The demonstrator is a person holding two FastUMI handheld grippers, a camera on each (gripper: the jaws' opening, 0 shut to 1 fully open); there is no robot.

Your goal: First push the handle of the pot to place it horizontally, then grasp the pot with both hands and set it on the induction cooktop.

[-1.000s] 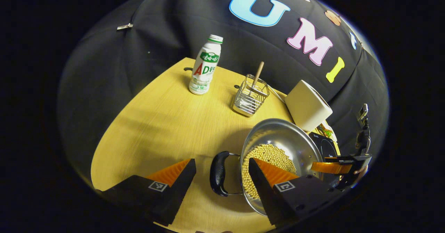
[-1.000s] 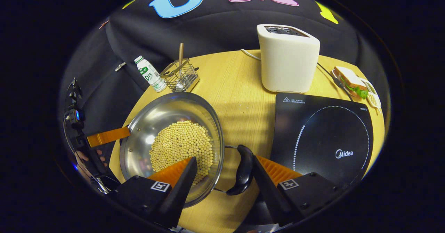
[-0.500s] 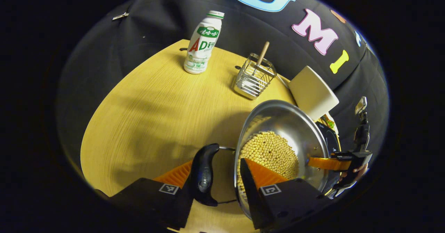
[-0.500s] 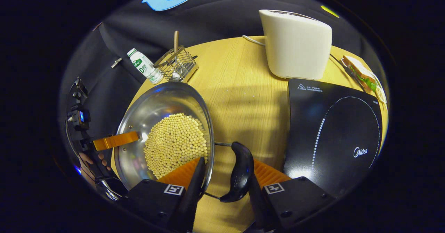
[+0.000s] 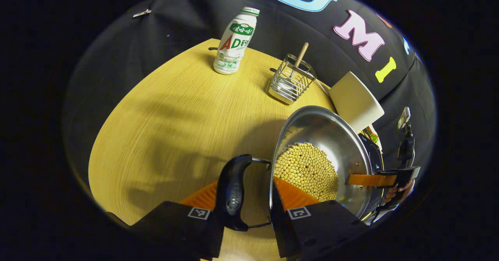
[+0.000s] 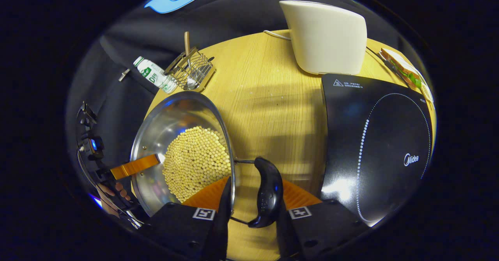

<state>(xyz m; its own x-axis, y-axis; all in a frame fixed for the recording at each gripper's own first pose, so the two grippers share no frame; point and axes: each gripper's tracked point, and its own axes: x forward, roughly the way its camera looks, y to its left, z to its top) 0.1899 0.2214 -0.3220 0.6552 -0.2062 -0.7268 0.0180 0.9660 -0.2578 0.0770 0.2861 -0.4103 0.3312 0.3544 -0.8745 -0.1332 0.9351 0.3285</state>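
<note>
The pot (image 5: 319, 159), a steel pan with a heap of pale beans (image 5: 306, 171) in its bowl, hangs between the two grippers. Each of its two black handles sits between one gripper's fingers. In the left gripper view the left gripper (image 5: 246, 208) has its fingers drawn in on either side of the left handle (image 5: 233, 193), one finger outside the grip and the other reaching over the rim beside the beans. In the right gripper view the right gripper (image 6: 251, 210) does the same on the right handle (image 6: 267, 193). Both look pinched on their handles, though the contact itself is partly hidden.

The pot's handle-to-handle line runs straight across from one gripper to the other, and the bowl looks tipped in both views, perhaps through the lens.

The induction cooktop (image 6: 374, 144) lies ahead and to the right of the right gripper, well apart from the pot, with bare worktop (image 6: 269, 105) between them. So the right gripper is the nearer one and would lead the carry, the left following, with the beans likely to slide if the pot tips.

Beyond the cooktop stands a toaster (image 6: 325, 37). Ahead of the left gripper are a wire rack (image 5: 290, 82) and a bottle (image 5: 234, 43).
</note>
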